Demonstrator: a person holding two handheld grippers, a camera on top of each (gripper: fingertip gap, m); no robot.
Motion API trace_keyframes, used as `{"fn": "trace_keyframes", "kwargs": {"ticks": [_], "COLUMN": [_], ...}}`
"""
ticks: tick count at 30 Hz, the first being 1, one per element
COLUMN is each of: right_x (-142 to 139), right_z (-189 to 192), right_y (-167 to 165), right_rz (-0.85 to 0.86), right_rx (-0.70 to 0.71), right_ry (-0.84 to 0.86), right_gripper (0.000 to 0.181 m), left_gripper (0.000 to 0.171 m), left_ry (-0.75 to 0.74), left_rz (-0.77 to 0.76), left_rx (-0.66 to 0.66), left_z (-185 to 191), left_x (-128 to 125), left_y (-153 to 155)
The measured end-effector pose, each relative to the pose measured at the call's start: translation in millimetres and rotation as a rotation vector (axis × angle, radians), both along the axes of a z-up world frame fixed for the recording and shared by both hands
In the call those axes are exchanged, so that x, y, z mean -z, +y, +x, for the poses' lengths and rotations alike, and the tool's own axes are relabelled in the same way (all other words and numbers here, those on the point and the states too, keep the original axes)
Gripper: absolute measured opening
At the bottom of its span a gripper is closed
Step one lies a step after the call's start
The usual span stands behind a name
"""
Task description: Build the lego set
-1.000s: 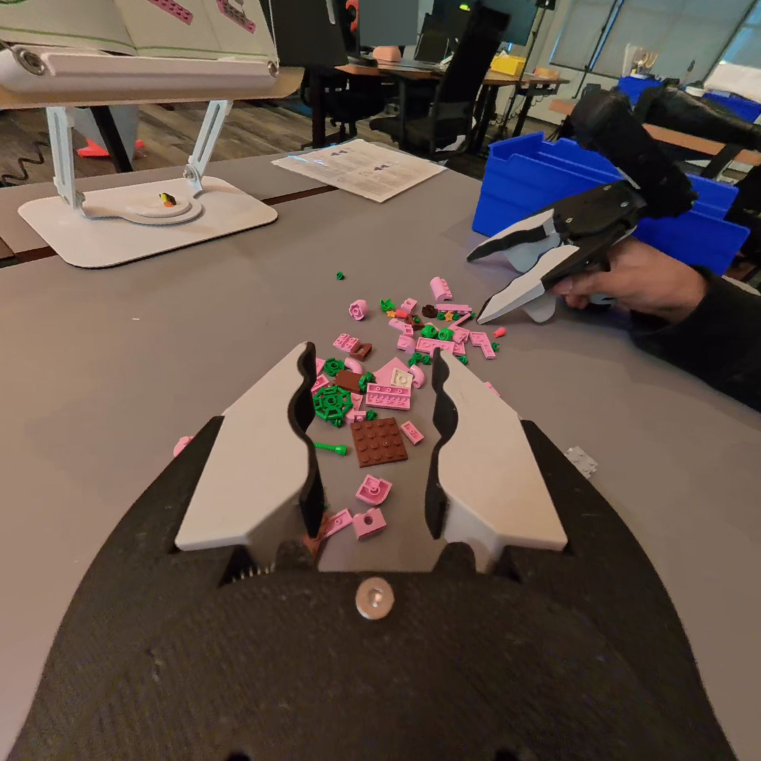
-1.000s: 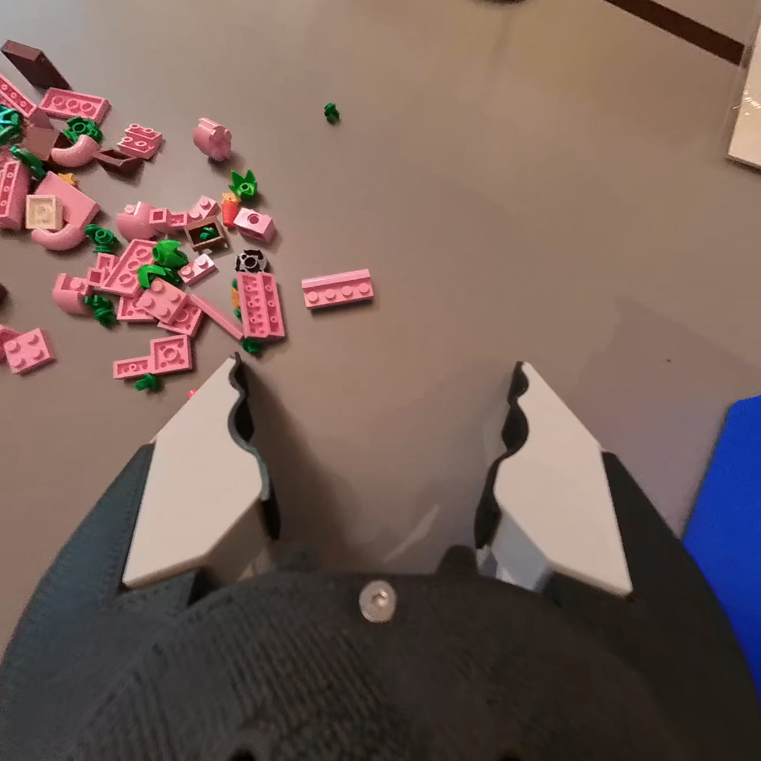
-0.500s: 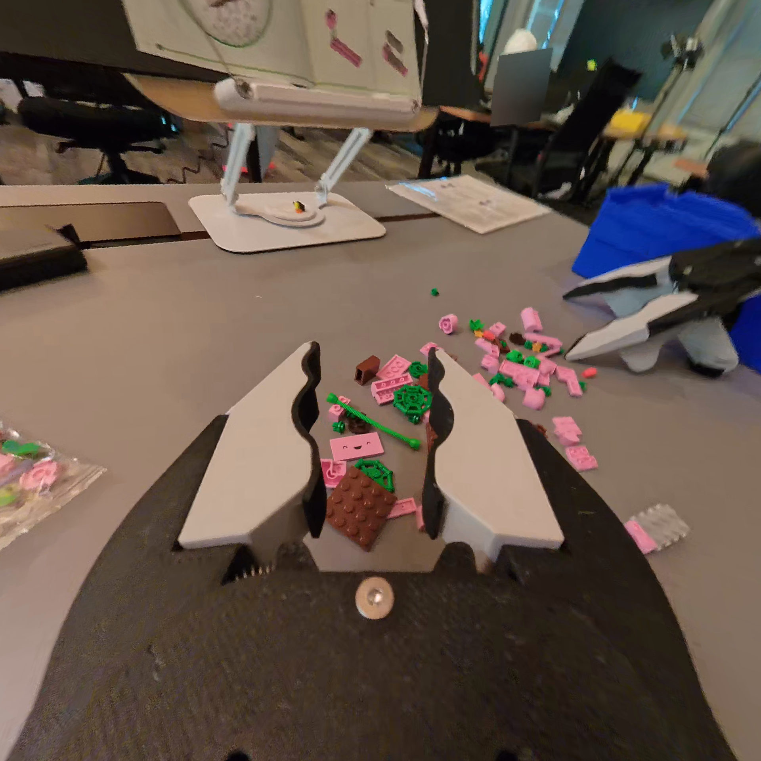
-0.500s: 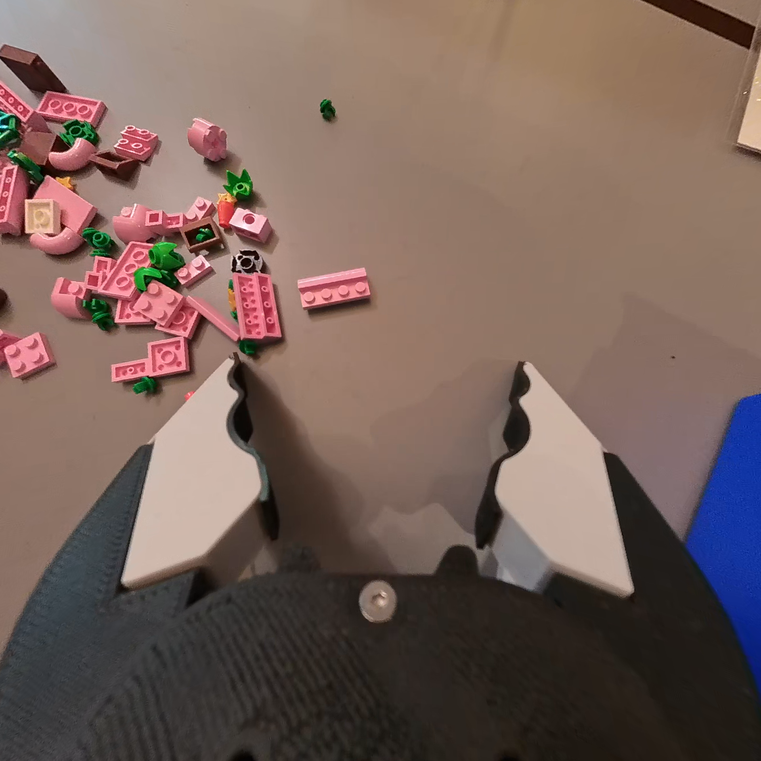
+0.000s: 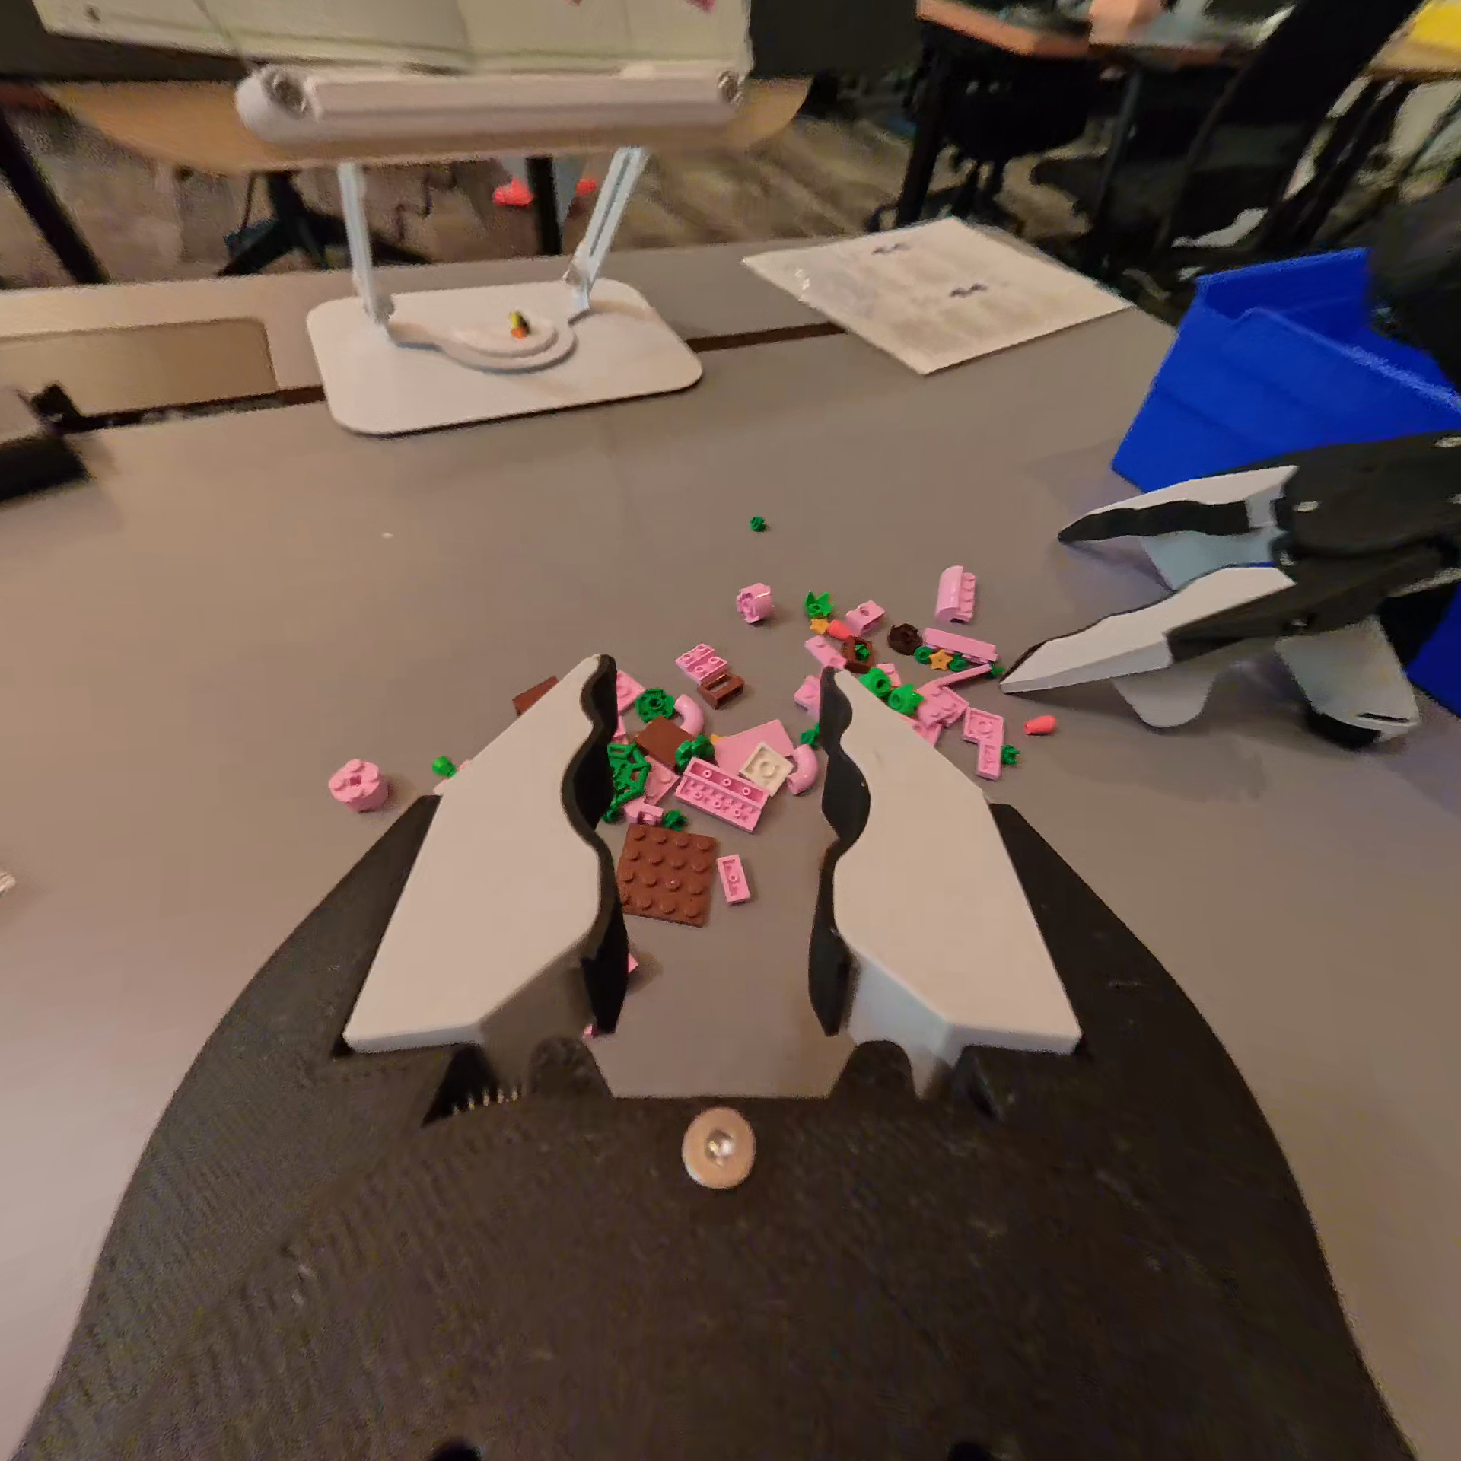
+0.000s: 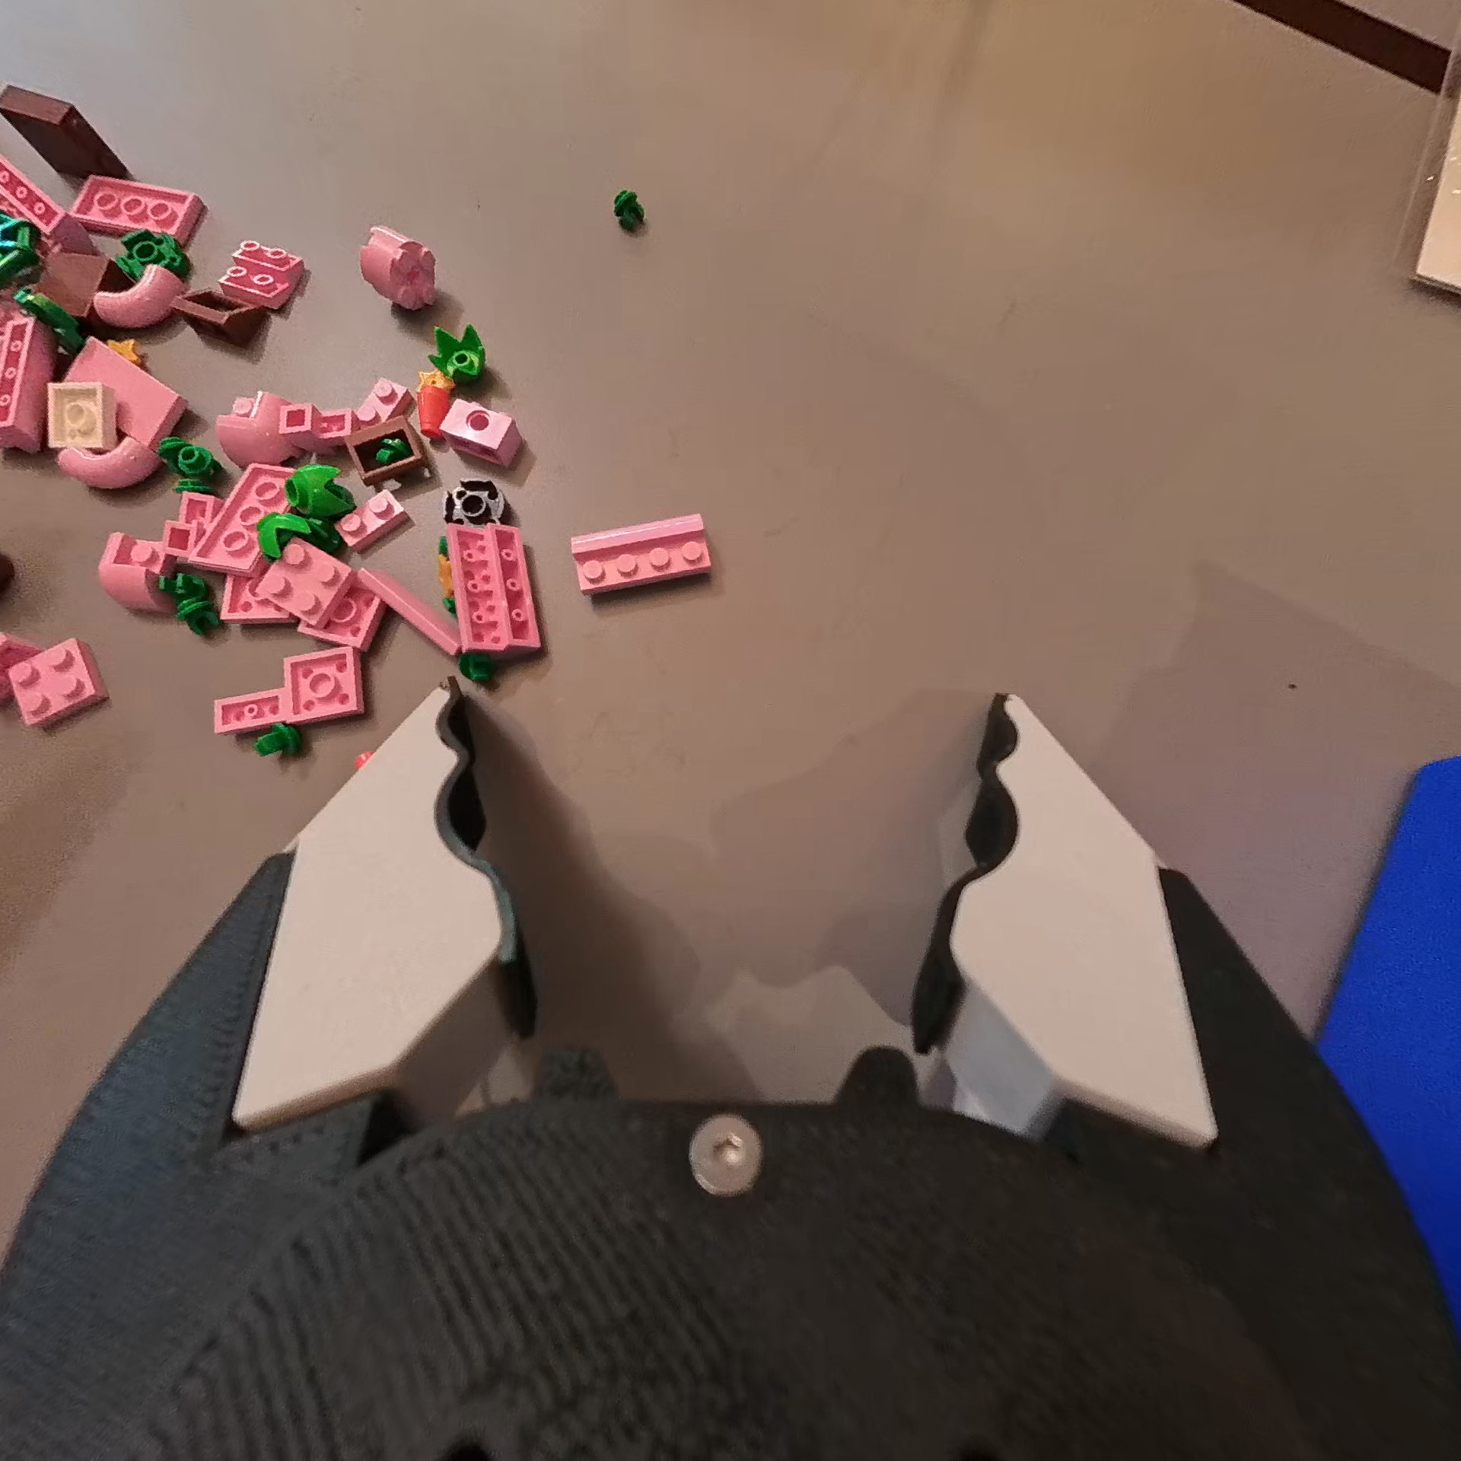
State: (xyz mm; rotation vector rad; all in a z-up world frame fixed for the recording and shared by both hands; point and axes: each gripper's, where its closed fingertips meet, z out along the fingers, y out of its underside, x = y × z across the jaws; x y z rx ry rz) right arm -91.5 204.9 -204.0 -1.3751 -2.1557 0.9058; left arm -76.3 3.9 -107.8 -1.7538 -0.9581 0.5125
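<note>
One brown plate (image 5: 668, 872) lies on the grey bench (image 5: 316, 617), at the near edge of a loose scatter of pink, green and brown lego pieces (image 5: 790, 711). The left tool (image 5: 715, 688) hangs over it, jaws partly apart, holding nothing. The right tool (image 6: 727, 700), jaws wide and empty, sits just right of the scatter, near one long pink brick (image 6: 640, 553). One blue bin (image 5: 1281, 371) stands toward the bench's right edge, one white stand (image 5: 506, 356) and one paper sheet (image 5: 933, 292) toward its far edge.
</note>
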Motion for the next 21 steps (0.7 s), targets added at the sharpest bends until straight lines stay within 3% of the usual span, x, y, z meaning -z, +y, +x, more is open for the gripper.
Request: {"fn": "trace_keyframes", "kwargs": {"ticks": [5, 11, 15, 21], "right_x": [0.0, 0.0, 0.0, 0.0], "right_z": [0.0, 0.0, 0.0, 0.1], "right_y": [0.0, 0.0, -0.1, -0.1], "right_rz": [0.000, 0.000, 0.000, 0.000], "right_rx": [0.000, 0.000, 0.000, 0.000], "right_ry": [0.000, 0.000, 0.000, 0.000], "right_gripper": [0.126, 0.126, 0.126, 0.126], "left_gripper": [0.051, 0.051, 0.051, 0.051], "left_ry": [-0.178, -0.159, -0.156, -0.021], "left_rz": [0.040, -0.014, -0.017, -0.136], "left_rx": [-0.069, -0.127, -0.069, 0.095], "left_z": [-14.0, -30.5, -30.4, -18.7], "left_x": [5.3, 0.3, 9.9, 11.1], "left_y": [-5.9, -20.9, -8.0, 18.2]}}
